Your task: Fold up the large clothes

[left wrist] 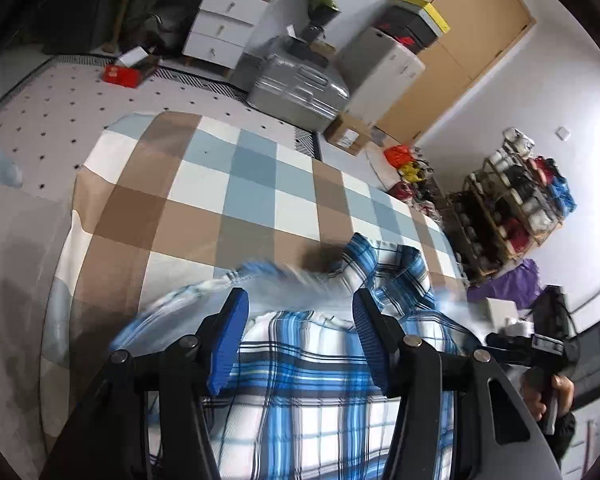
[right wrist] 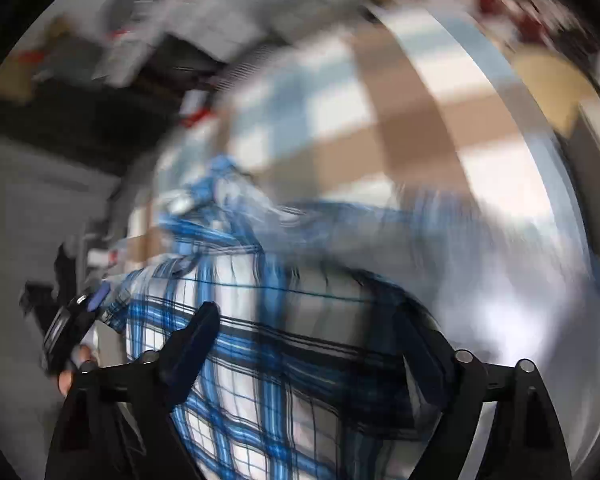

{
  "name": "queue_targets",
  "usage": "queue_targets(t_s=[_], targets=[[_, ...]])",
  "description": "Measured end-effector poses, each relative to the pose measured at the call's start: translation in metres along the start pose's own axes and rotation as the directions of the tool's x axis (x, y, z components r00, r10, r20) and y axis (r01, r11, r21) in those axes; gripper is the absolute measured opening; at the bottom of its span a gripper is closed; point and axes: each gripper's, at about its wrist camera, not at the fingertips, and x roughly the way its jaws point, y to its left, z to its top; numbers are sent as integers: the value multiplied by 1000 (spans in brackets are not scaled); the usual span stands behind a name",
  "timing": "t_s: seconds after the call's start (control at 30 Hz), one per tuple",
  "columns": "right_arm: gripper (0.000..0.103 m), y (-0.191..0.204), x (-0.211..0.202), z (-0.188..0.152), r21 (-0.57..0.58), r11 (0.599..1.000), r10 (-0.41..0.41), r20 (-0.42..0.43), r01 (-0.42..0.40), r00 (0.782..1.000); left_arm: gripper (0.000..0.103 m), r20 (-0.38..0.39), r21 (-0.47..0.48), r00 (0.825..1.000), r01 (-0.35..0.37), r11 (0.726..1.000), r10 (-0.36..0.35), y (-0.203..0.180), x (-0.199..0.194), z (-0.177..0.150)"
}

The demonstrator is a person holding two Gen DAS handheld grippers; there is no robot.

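Shirt loose on bed, both grippers off it

Plaid shirt (left wrist: 320, 392), blue/white/black check, lies at the near edge of the bed, directly under both tools. Left gripper (left wrist: 300, 344): jaws parted, nothing between the blue pads (left wrist: 230, 340), cloth shows below the gap. Right gripper (right wrist: 312, 360): jaws spread wide, nothing clamped; that view is heavily motion-blurred. Shirt body flat near the jaws; farther off it is bunched, one fold standing up, another part smeared by blur. Beyond it the checked bedspread (left wrist: 220, 184) (brown, pale blue, white) is bare out to the far edge. Dotted floor mat (left wrist: 60, 120) past the bed's left side. Silver suitcase (left wrist: 300, 88) and boxes sit past the far corner, shoe rack (left wrist: 516, 208) by the right wall.
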Motion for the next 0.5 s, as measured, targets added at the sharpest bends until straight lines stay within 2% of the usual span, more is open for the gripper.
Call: queue_targets(t_s=[0.03, 0.07, 0.13, 0.2, 0.23, 0.27, 0.3, 0.37, 0.4, 0.5], targets=[[87, 3, -3, -9, -41, 997, 64, -13, -64, 998, 49, -12, 27, 1000, 28, 999, -27, 1, -6, -5], [87, 6, -8, -17, -78, 993, 84, -10, -85, 996, 49, -10, 42, 999, 32, 999, -32, 0, -11, -8], [87, 13, -30, -42, -154, 986, 72, 46, -64, 996, 51, 20, 94, 1000, 11, 996, -13, 2, -25, -25], [87, 17, -55, -58, -207, 977, 70, 129, -42, 989, 53, 28, 112, 998, -66, 991, 63, 10, -32, -41], [86, 14, -70, -67, -214, 977, 49, 191, -7, 980, 53, 29, 114, 996, -89, 990, 86, 12, -33, -44], [87, 9, -87, -79, -209, 976, -3, 277, 63, 961, 53, 26, 129, 993, -120, 984, 118, 16, -33, -56], [87, 5, -100, -87, -199, 969, -69, 350, 146, 934, 53, 25, 141, 990, -142, 980, 140, 19, -33, -64], [87, -5, -113, -94, -138, 945, -211, 434, 296, 876, 53, 7, 164, 976, -216, 963, 218, 26, -26, -76], [88, -14, -114, -99, -108, 940, -249, 435, 325, 866, 53, -7, 162, 971, -234, 959, 238, 30, -21, -78], [88, -32, -95, -108, -93, 936, -282, 376, 339, 882, 53, -53, 127, 962, -258, 958, 266, 40, -4, -80]])
